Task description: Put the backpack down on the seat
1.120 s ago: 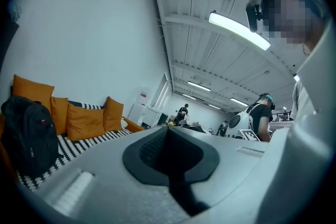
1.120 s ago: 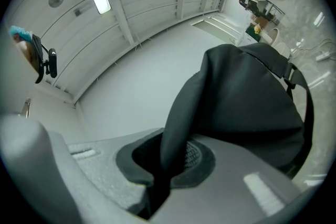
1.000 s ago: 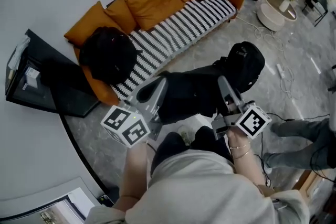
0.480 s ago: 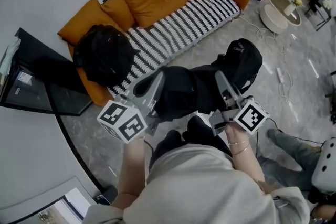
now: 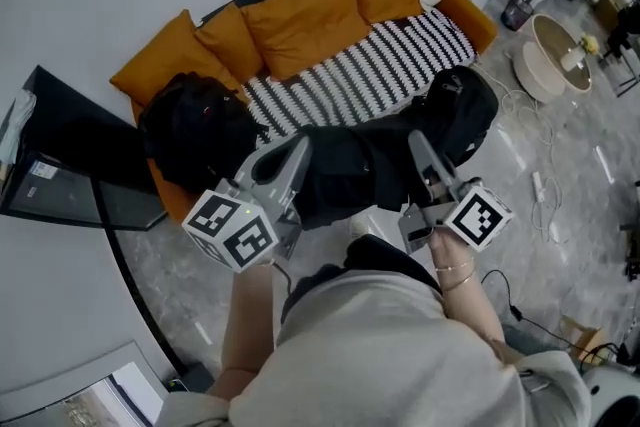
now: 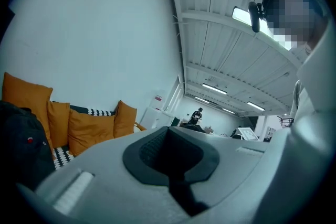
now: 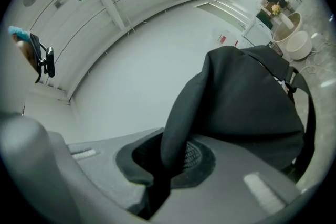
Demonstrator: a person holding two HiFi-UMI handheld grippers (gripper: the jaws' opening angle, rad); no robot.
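Observation:
I carry a black backpack (image 5: 350, 170) level between both grippers, in front of an orange sofa with a black-and-white striped seat (image 5: 370, 75). My right gripper (image 5: 415, 147) is shut on a fold of its fabric, which rises from the jaws (image 7: 168, 160) into the bag's bulk (image 7: 247, 107). My left gripper (image 5: 300, 150) meets the bag's other end with its jaws shut (image 6: 170, 160); the pinched part barely shows there. The bag's round end (image 5: 460, 110) overlaps the seat's front edge.
A second black backpack (image 5: 190, 130) sits on the sofa's left end, also seen as the dark backpack (image 6: 21, 144) at the left. Orange cushions (image 5: 305, 15) line the back. A black side table (image 5: 70, 165) stands left; a round white table (image 5: 550, 65) and floor cables (image 5: 535, 150) lie right.
Both grippers have carried the backpack toward the sofa. The sofa now lies closer, and the bag's end reaches over the seat's front edge.

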